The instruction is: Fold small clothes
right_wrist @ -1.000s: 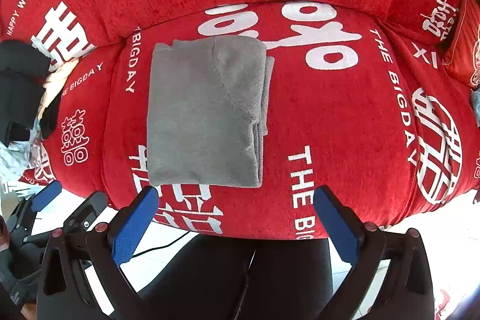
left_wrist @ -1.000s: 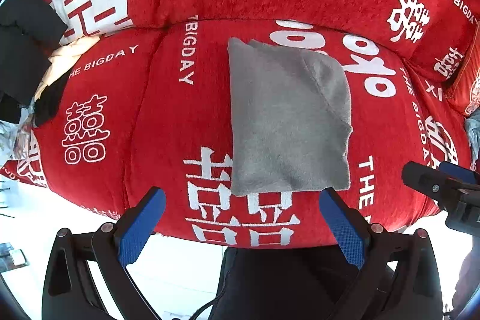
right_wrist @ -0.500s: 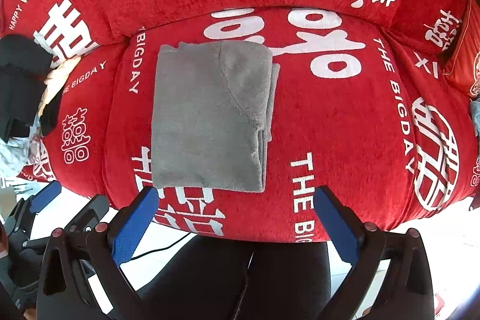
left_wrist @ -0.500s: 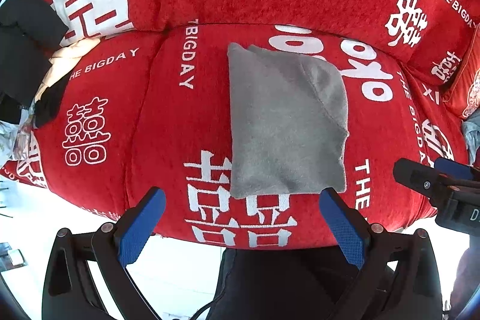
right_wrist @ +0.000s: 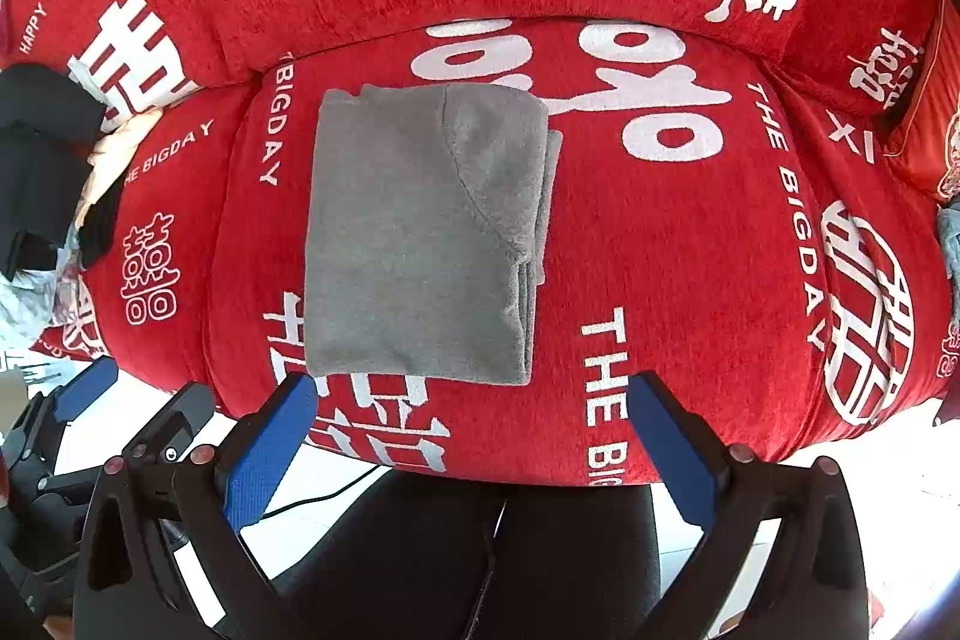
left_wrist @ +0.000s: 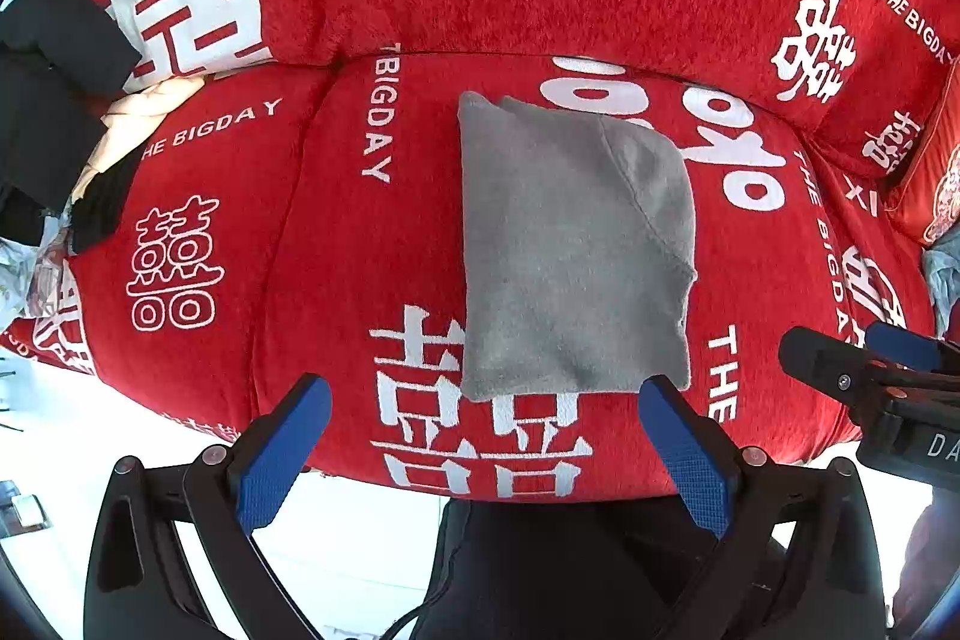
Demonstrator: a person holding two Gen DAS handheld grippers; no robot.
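Right wrist view: grey garment (right_wrist: 420, 238) lying folded on red sofa seat (right_wrist: 690, 250), both grippers released.
Left gripper (left_wrist: 486, 430) & right gripper (right_wrist: 471, 418) hovering w/ jaws spread at near edge; layers are peeking out on right, so a shallow grab risks undoing the fold.

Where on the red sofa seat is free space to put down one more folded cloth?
Free: seat cushion right of the folded grey fleece garment, toward the red pillow. A narrower strip lies left of it. Crowded: far left, the pile of black and cream clothes.
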